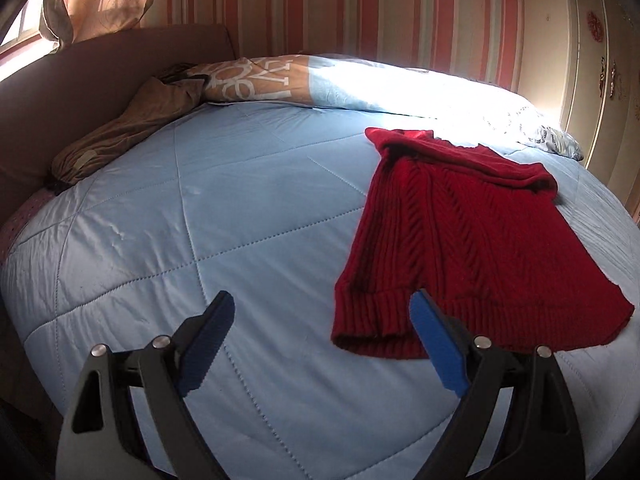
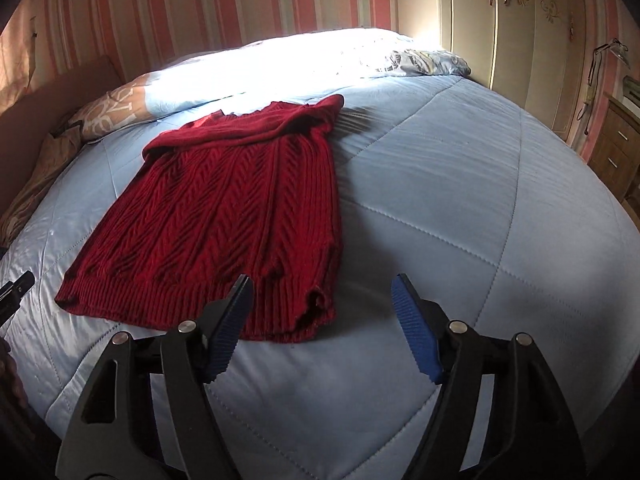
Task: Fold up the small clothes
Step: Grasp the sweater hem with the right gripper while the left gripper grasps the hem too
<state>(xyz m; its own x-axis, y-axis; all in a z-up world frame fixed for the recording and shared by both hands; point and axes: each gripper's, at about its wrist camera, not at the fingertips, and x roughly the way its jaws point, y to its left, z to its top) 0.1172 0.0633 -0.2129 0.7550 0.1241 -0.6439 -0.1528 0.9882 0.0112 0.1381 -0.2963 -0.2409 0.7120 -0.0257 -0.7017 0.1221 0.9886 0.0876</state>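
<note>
A red cable-knit sweater lies flat on the light blue quilt, ribbed hem toward me and its top part folded over at the far end. In the left wrist view my left gripper hangs open over the quilt, its right blue pad just at the hem's left corner. My right gripper is open too, with the hem's right corner seen between its fingers and neither pad pressing on it. A black tip, seemingly of the left gripper, shows at the far left edge.
A brown cloth and a tan lettered pillow lie by the brown headboard. A floral pillow sits at the far bed edge, in strong sunlight. A pale wardrobe and wooden drawers stand beyond the bed.
</note>
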